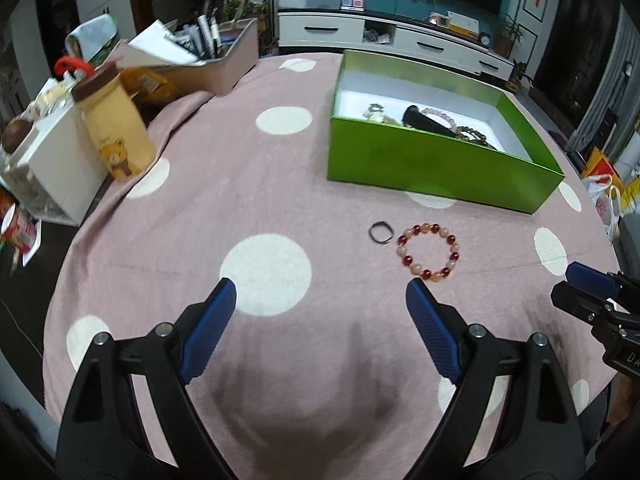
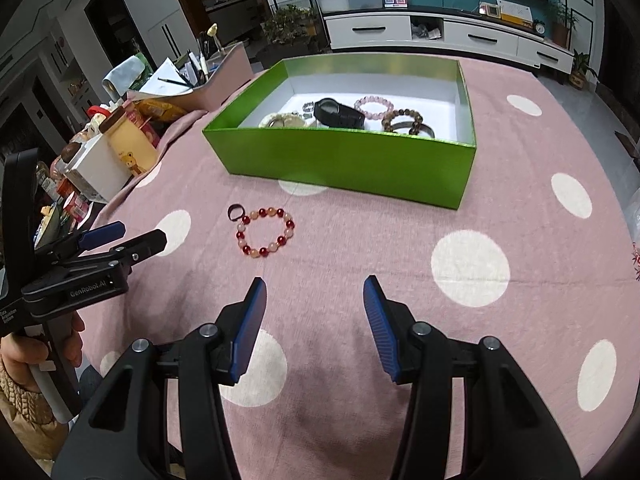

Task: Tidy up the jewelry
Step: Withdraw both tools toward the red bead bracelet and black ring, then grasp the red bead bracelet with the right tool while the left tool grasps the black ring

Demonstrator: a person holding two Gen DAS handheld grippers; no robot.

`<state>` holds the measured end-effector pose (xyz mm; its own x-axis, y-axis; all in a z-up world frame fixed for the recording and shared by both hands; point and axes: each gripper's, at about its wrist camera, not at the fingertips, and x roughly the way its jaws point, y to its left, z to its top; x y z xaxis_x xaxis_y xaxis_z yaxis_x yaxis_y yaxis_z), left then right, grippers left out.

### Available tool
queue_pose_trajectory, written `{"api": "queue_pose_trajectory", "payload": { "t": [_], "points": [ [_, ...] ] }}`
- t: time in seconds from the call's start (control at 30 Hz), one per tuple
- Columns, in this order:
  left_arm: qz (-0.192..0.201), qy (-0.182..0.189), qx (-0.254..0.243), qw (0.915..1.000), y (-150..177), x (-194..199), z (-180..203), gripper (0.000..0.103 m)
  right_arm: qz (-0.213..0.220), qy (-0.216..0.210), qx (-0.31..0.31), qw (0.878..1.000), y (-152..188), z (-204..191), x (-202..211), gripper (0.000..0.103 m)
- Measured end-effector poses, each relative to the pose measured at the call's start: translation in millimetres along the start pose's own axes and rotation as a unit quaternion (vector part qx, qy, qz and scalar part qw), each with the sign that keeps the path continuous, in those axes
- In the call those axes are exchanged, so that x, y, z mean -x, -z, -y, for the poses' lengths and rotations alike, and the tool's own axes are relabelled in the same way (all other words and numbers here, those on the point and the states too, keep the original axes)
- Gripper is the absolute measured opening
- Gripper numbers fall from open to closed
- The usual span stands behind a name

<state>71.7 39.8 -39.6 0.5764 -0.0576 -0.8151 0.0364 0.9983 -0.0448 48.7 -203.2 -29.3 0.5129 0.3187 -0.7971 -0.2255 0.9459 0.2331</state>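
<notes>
A red and peach bead bracelet (image 1: 427, 252) (image 2: 265, 233) lies on the pink dotted cloth, with a small dark ring (image 1: 380, 233) (image 2: 235, 212) touching its left side. Behind them stands an open green box (image 1: 440, 168) (image 2: 352, 160) holding a black watch (image 2: 338, 112), a pink bead bracelet (image 2: 374, 106), a brown bead bracelet (image 2: 402, 118) and other pieces. My left gripper (image 1: 320, 292) is open and empty, low over the cloth in front of the bracelet. My right gripper (image 2: 316, 286) is open and empty, to the right of the bracelet.
A yellow bear cup (image 1: 116, 128) (image 2: 130, 142), a white box (image 1: 52, 168) and a pink bin of pens and papers (image 1: 216, 60) crowd the table's left side. A TV cabinet (image 1: 400, 38) stands beyond the table. The left gripper also shows in the right wrist view (image 2: 120, 240).
</notes>
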Motion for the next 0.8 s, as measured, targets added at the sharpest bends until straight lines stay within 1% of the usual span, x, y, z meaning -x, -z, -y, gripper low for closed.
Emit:
{"api": "queue_pose_trajectory", "payload": {
  "t": [0.1,0.27,0.53,0.8],
  "points": [
    [0.0,-0.006,0.008,0.9999,4.8,-3.6,-6.5,0.088,-0.005,-0.004,0.0,1.0,1.3,-2.1,-5.0,0.051],
    [0.003,-0.005,0.011,0.9999,10.8,-8.5,-11.0,0.088,-0.014,-0.005,0.005,1.0,3.8,-7.1,-15.5,0.051],
    [-0.007,0.008,0.008,0.9999,16.3,-22.6,-10.1,0.088,-0.026,-0.004,0.005,1.0,2.2,-9.0,-31.6,0.051],
    [-0.008,0.017,0.002,0.9998,13.2,-31.2,-7.0,0.088,-0.032,-0.015,0.009,0.999,-7.7,-18.5,-52.9,0.051]
  ]
}}
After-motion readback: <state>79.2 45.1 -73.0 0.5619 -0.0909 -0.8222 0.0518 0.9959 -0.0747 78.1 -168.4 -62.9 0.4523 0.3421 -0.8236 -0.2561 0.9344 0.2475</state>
